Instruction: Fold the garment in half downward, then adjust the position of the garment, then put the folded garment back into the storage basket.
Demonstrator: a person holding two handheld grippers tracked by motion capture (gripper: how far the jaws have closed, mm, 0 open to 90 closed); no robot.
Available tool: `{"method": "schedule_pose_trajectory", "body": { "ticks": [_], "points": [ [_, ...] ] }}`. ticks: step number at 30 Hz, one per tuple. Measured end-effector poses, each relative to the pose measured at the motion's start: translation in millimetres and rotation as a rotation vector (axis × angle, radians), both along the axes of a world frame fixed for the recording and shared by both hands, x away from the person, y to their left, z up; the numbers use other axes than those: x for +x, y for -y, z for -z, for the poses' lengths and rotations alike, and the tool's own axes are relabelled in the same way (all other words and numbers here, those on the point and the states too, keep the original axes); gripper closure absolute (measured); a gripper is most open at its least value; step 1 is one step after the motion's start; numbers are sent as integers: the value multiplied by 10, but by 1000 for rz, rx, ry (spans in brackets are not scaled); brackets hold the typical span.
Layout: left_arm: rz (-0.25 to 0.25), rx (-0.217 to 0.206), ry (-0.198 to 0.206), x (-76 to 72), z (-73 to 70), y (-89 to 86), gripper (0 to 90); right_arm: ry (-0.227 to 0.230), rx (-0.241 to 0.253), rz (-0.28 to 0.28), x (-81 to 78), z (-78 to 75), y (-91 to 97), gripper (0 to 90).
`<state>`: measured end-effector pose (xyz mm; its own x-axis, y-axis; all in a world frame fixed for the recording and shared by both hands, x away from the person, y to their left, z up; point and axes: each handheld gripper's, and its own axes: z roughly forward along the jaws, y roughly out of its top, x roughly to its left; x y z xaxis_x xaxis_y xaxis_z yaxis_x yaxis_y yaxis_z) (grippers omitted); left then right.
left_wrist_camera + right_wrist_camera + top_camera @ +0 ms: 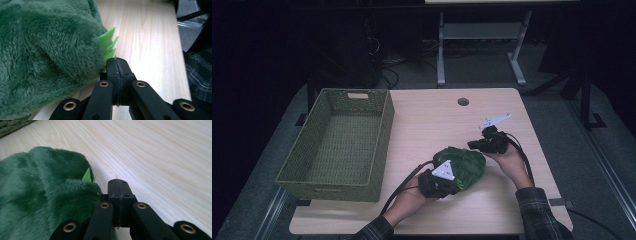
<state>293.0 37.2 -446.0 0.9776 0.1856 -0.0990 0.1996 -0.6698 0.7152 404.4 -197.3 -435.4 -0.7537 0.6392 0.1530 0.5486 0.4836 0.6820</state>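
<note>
Both the left gripper [116, 61] and right gripper [117, 182] have jaws pressed together on nothing, flanking the green plush toy [460, 165] lying between them on the table [432, 125], apparently positioned to nudge or regrasp it toward the woven basket [379, 145].

A lab or office: a plain desk [512, 200] on grey carpet [482, 70], cables [387, 70] tangled under another desk [482, 32].

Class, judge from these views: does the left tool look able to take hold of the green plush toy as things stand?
Probably yes: the left tool sits right beside the green plush toy, nothing between them, but its jaws are shut and must open first.
</note>
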Motion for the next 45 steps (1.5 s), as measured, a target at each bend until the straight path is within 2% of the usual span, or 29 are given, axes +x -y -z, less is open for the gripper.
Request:
{"method": "schedule_pose_trajectory", "body": {
  "ticks": [5,8,11,15,16,21,23,26,28,30,32,36,41,45],
  "points": [
    [-20,8,0,78,58,16,898,-35,-11,-7,39,63,-32,899],
    [-33,29,5,116,105,14,898,-51,-18,-15,32,90,-21,899],
    [-44,29,-5,130,125,-17,898,-53,-10,-25,12,97,-2,899],
    [-48,33,2,144,116,-54,898,-68,-10,-31,-34,115,20,899],
    [-42,41,9,153,113,-61,898,-56,-10,-38,-46,119,26,899],
    [-59,43,9,181,120,-91,898,-62,1,-48,-178,115,42,899],
    [-66,42,7,190,124,-111,897,-54,-7,-54,-232,110,50,899],
    [-78,49,9,213,128,-149,897,-42,10,-58,-308,130,69,899],
    [-84,49,9,233,128,-172,898,-46,-3,-69,-331,131,82,899],
    [-86,55,15,253,123,-198,898,-45,15,-72,-370,119,95,899],
    [-97,51,7,258,129,-218,898,-44,14,-81,-406,128,95,899],
    [-96,69,24,287,125,-261,898,-48,11,-95,-482,131,96,899],
    [-105,70,25,326,120,-315,898,-44,17,-111,-597,120,104,899],
    [-107,76,27,371,102,-358,898,-43,1,-120,-684,131,92,898]
  ]
}}
